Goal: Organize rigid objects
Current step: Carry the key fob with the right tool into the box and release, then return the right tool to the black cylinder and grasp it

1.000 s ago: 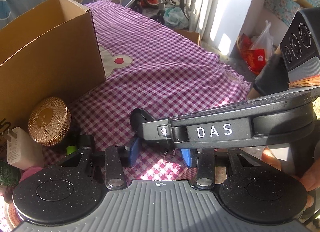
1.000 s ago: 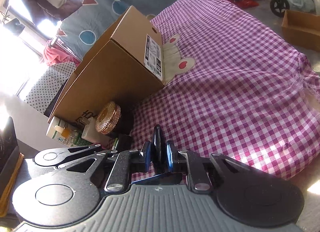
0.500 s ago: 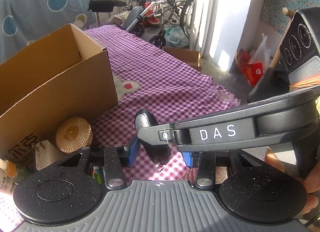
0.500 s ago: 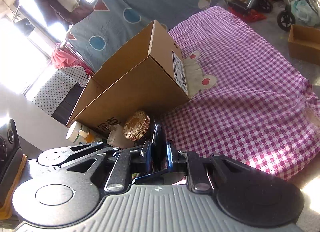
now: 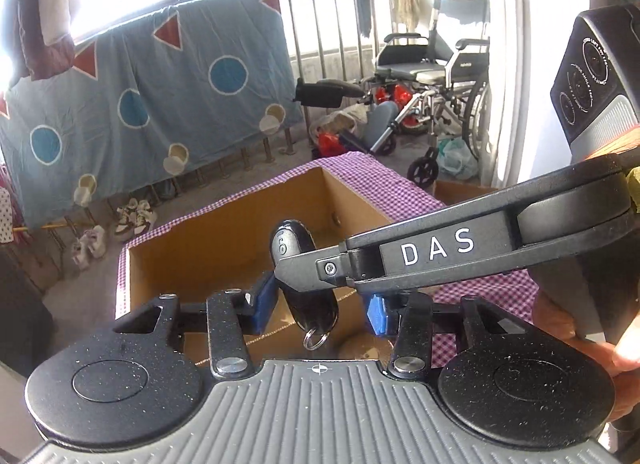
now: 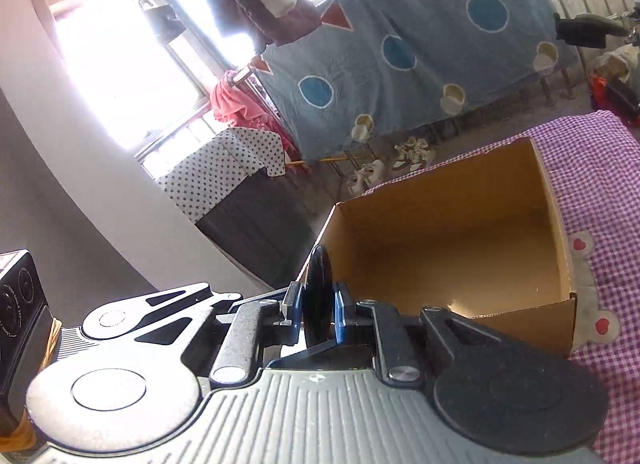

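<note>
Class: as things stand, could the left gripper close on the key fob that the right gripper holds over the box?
Probably yes. The key fob hangs between the left gripper's open blue pads, with gaps either side. Only the right gripper's finger crosses in front, clamped on it.

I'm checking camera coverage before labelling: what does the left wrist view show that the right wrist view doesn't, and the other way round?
Only the left wrist view shows the wheelchair, the key fob's metal ring and the open left gripper. Only the right wrist view shows the star-print cloth and the heart patches on the gingham. Both show the key fob clamped in the right gripper, the cardboard box and the blue hanging sheet.
</note>
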Available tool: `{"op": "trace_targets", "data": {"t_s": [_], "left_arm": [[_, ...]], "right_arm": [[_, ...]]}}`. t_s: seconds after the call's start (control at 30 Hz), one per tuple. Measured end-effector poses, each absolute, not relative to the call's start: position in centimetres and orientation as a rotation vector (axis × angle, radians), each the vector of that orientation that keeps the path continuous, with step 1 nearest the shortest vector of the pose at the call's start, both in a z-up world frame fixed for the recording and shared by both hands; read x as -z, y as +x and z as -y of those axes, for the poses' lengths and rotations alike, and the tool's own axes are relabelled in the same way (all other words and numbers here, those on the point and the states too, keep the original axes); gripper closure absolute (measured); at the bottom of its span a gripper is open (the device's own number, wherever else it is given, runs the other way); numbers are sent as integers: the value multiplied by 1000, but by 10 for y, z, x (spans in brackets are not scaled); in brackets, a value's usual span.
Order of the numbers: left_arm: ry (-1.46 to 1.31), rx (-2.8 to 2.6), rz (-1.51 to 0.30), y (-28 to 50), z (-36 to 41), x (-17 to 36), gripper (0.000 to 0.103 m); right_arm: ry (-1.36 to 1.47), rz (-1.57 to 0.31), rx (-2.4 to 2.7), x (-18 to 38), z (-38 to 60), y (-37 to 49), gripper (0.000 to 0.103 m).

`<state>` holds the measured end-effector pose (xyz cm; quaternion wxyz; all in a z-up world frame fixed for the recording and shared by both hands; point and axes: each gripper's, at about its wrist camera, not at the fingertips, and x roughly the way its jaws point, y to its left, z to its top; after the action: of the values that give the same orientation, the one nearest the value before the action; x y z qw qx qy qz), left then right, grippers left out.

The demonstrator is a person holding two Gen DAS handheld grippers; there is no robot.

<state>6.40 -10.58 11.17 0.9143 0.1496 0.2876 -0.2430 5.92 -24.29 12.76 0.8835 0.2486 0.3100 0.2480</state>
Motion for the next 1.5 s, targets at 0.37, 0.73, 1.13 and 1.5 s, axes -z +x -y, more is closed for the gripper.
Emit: {"op": "trace_targets", "data": {"t_s": [0.37,0.73,1.13,1.5], "left_arm": [[251,359,-784,174,73,-96,55],[151,300,-815,187,31,-89,53],[69,316,-755,162,11,-106,53],[39,501,-687,85,25,-116,51]], "right_arm": [[642,-973,-573,-97,212,230,86],[679,-1183,-465,-10,177,322,86],[680,-1175,-402,-10,187,310,83],[656,-868,-505,-115,278,130,83]]}}
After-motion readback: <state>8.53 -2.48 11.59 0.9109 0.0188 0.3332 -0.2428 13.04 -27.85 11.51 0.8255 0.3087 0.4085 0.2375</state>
